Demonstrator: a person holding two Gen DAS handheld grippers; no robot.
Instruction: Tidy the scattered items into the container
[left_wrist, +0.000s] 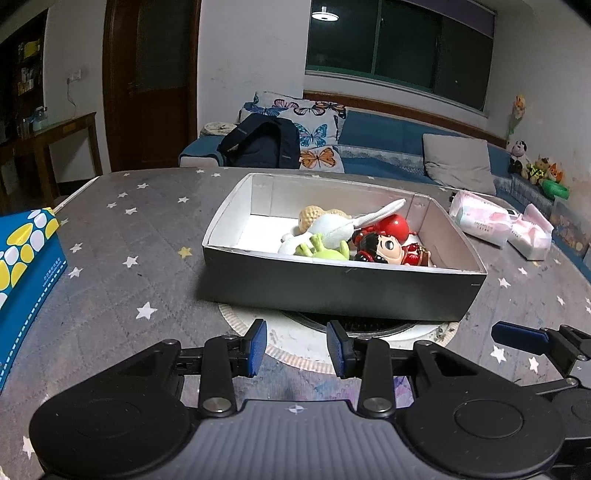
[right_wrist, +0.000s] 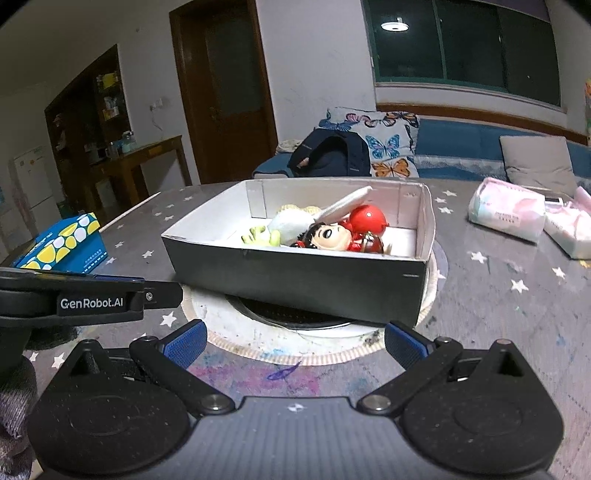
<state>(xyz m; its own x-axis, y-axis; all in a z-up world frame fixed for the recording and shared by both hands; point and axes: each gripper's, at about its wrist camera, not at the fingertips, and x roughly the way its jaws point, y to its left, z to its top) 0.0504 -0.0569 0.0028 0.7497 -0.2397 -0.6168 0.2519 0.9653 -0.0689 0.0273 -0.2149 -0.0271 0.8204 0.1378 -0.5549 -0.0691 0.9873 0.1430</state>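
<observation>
A dark cardboard box (left_wrist: 343, 291) with a white inside stands on the star-patterned table; it also shows in the right wrist view (right_wrist: 295, 280). Inside lie a red doll (left_wrist: 388, 245) (right_wrist: 343, 234), a white plush (left_wrist: 340, 229), a green frog toy (left_wrist: 325, 251) (right_wrist: 260, 236) and a beige knitted toy (left_wrist: 314, 216). My left gripper (left_wrist: 297, 347) is open and empty, just in front of the box. My right gripper (right_wrist: 295, 345) is open wider, empty, also in front of the box. The left gripper's body shows in the right wrist view (right_wrist: 92, 299).
A blue and yellow tissue box (left_wrist: 26, 266) (right_wrist: 66, 243) stands at the left. Two pink tissue packs (left_wrist: 484, 218) (right_wrist: 508, 208) lie at the right. The box rests over a round white inset (right_wrist: 280, 339) in the table. A sofa with cushions lies behind.
</observation>
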